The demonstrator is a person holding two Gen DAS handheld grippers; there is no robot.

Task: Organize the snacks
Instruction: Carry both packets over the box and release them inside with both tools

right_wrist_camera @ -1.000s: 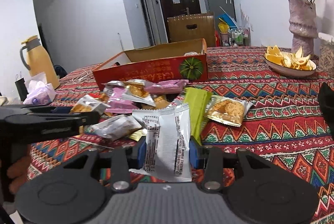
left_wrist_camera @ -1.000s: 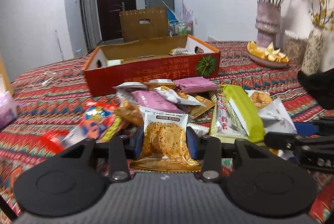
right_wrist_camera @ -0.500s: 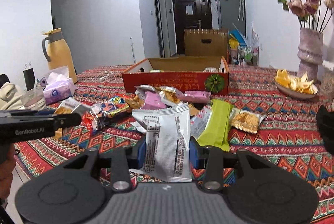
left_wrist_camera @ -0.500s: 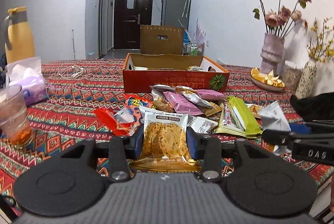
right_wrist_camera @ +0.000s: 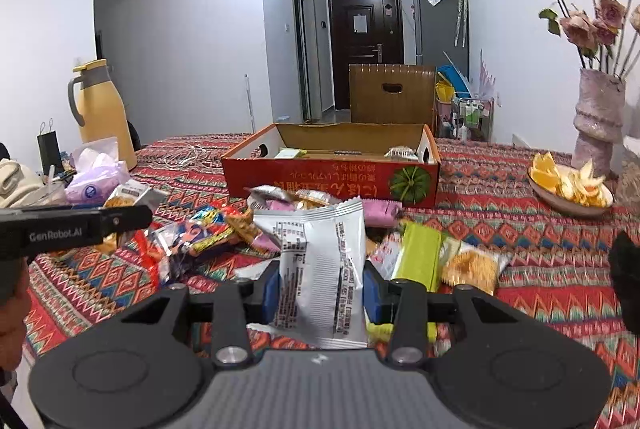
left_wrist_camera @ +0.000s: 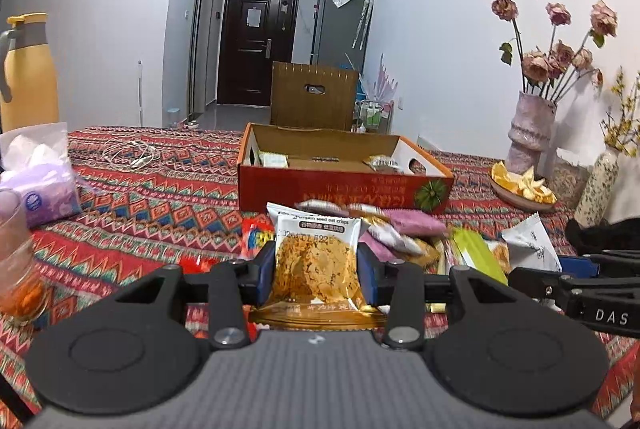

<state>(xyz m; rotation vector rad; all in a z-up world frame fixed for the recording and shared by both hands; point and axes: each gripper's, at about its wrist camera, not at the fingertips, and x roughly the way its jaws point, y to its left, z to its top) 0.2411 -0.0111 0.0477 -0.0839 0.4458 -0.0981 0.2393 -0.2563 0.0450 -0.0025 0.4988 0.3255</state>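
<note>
A table covered with a red patterned cloth (left_wrist_camera: 168,189) fills the near part of the room. At the far end there is a dark door (left_wrist_camera: 256,41), a grey fridge (left_wrist_camera: 340,25) and a brown chair back (left_wrist_camera: 314,95). On the left stand a yellow thermos (right_wrist_camera: 102,109) and a purple tissue pack (left_wrist_camera: 40,185); on the right a vase with dried roses (left_wrist_camera: 528,125) and a plate of orange peel (left_wrist_camera: 520,185).

The red cardboard box (left_wrist_camera: 340,189) lies open in the middle of the table, its long side across the view, with a few packets inside. Just in front of it is a pile of loose snacks (right_wrist_camera: 224,225).

The left gripper (left_wrist_camera: 316,269) has its jaws clamped on an oat crisp packet (left_wrist_camera: 314,261), held above the table. The packet stands upright, its long axis pointing away toward the box, its printed top edge at the far end. The right gripper (right_wrist_camera: 320,289) is clamped on a white snack packet (right_wrist_camera: 316,261), also upright, the long axis toward the box and the back label facing the camera.

Compared with one second ago, both grippers are higher and farther back from the pile, so the thermos and the tissue pack now come into the left wrist view. The grip on both packets is the same.
</note>
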